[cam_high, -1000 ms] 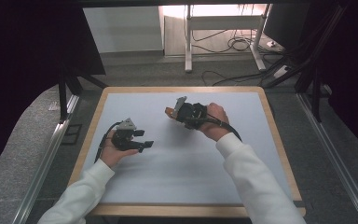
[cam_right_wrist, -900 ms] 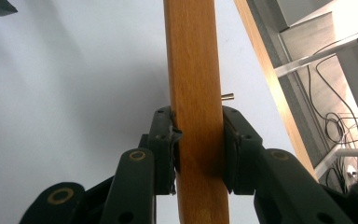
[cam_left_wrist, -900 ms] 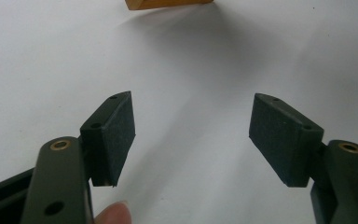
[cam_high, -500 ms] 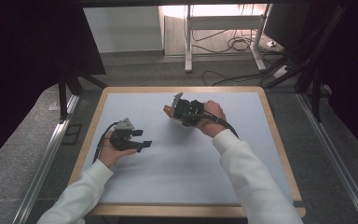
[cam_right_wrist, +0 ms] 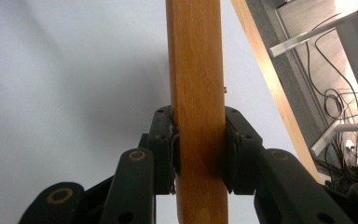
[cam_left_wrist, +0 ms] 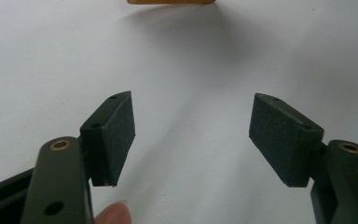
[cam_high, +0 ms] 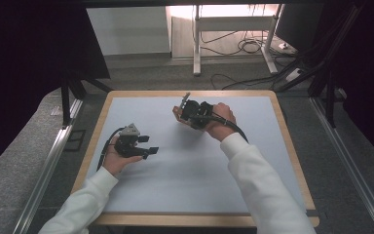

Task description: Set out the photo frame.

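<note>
Wooden block point(cam_right_wrist: 198, 93) sits clamped between our right gripper's point(cam_high: 184, 111) jaws, at about twelve o'clock from the middle of the table point(cam_high: 190, 185), tilted with one corner near the white surface. Since a second ago we have nudged it slightly toward eleven o'clock. Our left gripper point(cam_high: 147, 145), at nine o'clock, waits with its jaws wide and empty, so we judge that a handover or set-down comes next.

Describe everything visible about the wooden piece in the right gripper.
The wooden piece is a flat, honey-brown slab with visible grain and a smooth, rounded edge. The right gripper clamps it edge-on between its black fingers. In the high view it sits at the gripper's tip above the white table.
</note>
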A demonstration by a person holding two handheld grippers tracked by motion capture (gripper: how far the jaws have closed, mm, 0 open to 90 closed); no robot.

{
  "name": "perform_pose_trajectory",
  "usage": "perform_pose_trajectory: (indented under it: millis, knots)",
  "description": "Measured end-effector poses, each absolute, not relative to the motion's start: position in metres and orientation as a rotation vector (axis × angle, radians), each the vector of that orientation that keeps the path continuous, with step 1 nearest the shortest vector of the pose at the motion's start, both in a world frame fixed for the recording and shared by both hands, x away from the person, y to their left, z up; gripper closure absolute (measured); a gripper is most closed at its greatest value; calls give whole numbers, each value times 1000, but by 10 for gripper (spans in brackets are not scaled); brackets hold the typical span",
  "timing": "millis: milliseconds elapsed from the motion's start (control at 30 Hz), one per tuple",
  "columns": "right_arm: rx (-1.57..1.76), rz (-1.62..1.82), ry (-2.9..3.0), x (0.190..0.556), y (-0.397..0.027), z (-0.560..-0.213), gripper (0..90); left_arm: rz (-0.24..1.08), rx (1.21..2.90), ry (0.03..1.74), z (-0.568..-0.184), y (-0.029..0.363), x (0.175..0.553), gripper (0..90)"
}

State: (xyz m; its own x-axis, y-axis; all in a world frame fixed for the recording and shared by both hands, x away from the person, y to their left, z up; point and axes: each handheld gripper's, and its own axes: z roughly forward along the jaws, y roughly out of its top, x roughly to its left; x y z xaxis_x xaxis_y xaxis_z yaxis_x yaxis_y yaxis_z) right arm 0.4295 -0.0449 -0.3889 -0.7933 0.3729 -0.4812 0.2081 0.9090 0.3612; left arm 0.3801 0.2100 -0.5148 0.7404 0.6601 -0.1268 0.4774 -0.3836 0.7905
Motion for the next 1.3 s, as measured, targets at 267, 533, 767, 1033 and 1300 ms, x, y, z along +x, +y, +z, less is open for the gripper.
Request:
perform_pose_trajectory:
  millis: [267,533,767,1033,1300]
  knots:
    - [427,387,2501,432,-46,-388,682,260,2052,864,-515,210,380,306]
    - [429,377,2504,435,-45,-388,676,261,2053,863,-515,210,380,306]
    - [431,337,2516,439,-40,-387,688,263,2057,857,-516,210,380,307]
    - [439,336,2531,444,-41,-384,694,264,2056,865,-517,213,380,307]
    - [408,346,2543,447,-41,-382,696,264,2056,867,-518,213,381,307]
